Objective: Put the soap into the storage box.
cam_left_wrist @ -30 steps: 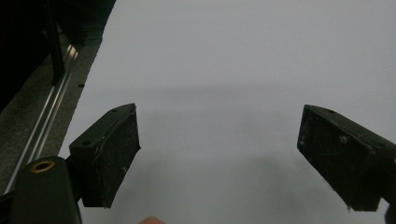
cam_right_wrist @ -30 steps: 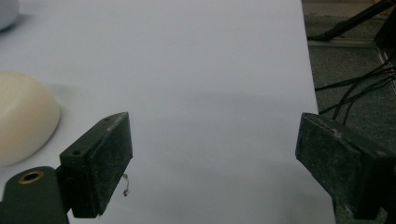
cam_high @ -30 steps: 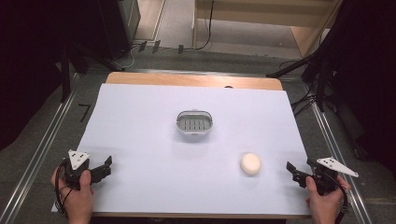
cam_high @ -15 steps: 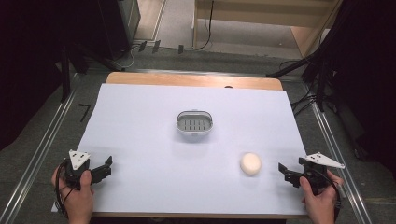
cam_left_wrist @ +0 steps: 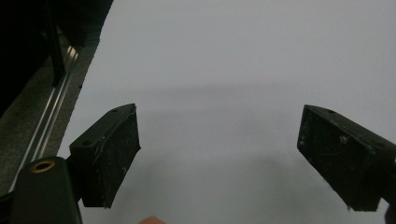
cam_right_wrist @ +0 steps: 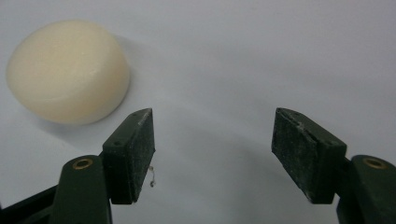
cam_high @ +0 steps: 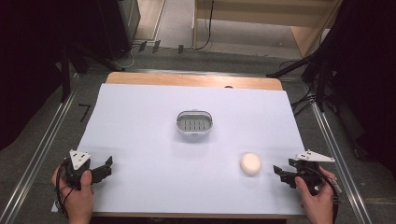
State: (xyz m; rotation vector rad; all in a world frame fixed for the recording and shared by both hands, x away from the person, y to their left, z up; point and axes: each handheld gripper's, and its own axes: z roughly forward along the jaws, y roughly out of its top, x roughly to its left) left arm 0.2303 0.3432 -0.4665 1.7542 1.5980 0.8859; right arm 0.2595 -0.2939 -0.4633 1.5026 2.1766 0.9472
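Note:
A round cream soap bar (cam_high: pixel 251 164) lies on the white sheet at the front right. In the right gripper view the soap bar (cam_right_wrist: pixel 67 71) sits up and to the left of the jaws, apart from them. My right gripper (cam_high: pixel 280 173) (cam_right_wrist: pixel 212 149) hovers just right of it, jaws closing with nothing between them. A grey slotted soap dish (cam_high: pixel 194 122) stands empty at the middle of the sheet. At the front left corner my left gripper (cam_high: pixel 106 166) (cam_left_wrist: pixel 219 154) rests open over bare sheet.
The white sheet (cam_high: pixel 140 121) covers most of the wooden table (cam_high: pixel 187 80). Metal rails (cam_high: pixel 42 154) run along both sides, and cables (cam_high: pixel 154 46) lie on the floor behind. Dark equipment stands at the far left and right.
My right gripper has shifted left toward the soap bar and its jaws stand narrower. The left gripper, the soap and the dish have not moved.

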